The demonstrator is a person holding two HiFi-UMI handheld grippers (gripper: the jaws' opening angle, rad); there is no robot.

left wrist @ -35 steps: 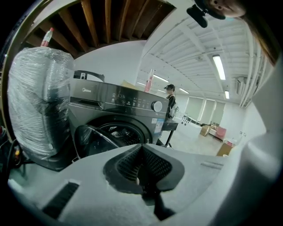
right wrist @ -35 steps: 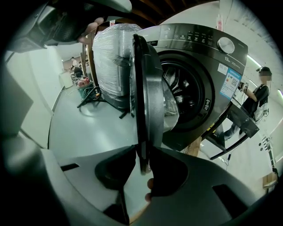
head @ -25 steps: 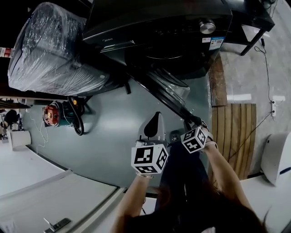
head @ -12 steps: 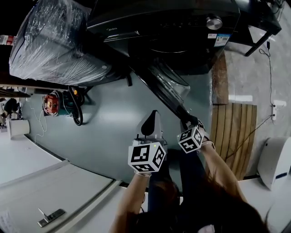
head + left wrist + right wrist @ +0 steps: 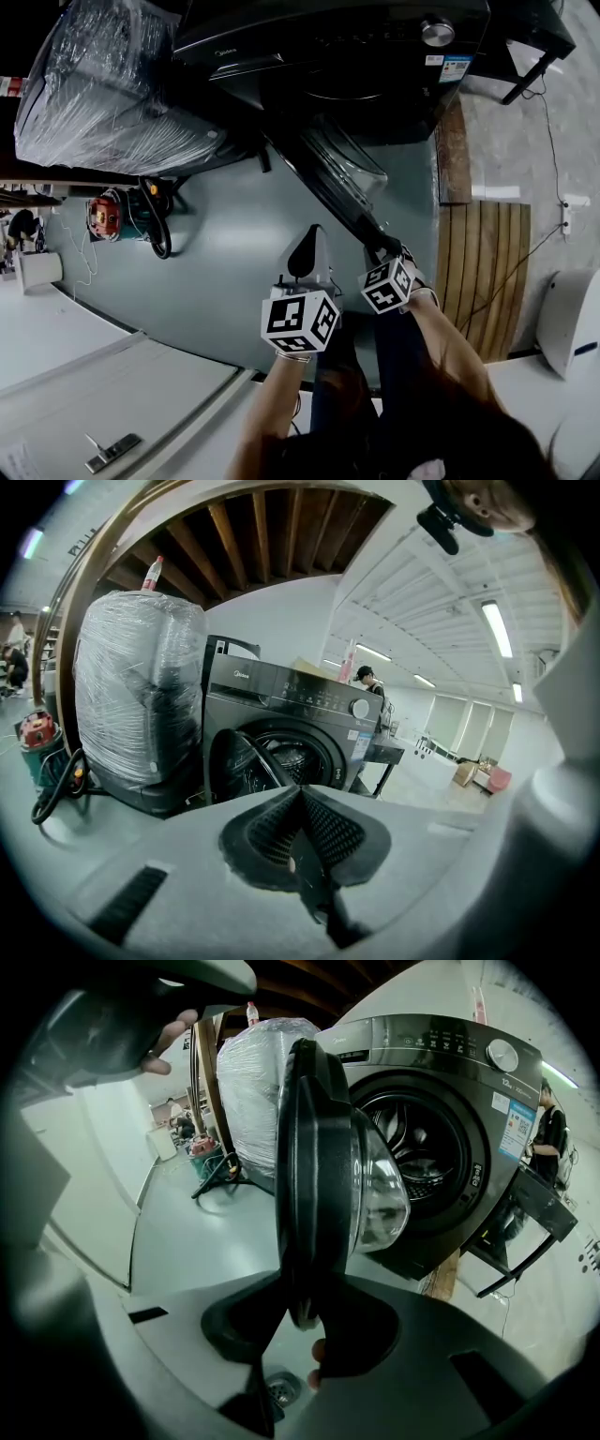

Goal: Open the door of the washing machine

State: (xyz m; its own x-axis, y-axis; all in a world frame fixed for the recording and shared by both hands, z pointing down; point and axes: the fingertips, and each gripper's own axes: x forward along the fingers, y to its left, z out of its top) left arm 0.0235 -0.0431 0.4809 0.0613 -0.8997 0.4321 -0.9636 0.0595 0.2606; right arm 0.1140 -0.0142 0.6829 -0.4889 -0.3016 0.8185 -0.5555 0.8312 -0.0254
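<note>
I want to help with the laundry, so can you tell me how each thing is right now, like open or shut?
Washing machine door: open, swung out from the front.
Right gripper: shut on the door's edge.
Left gripper: shut, holding nothing.
Drum: uncovered.
Bundle beside the machine: wrapped in clear film.

The only word that can be read is a small pale brand name (image 5: 241,676), "Midea", at the left end of the control panel on the washing machine (image 5: 309,28). At the panel's right end, below the knob (image 5: 438,33), sit a blue-and-white sticker (image 5: 455,67) and a small white label (image 5: 432,60). Their print is too small to read.
</note>
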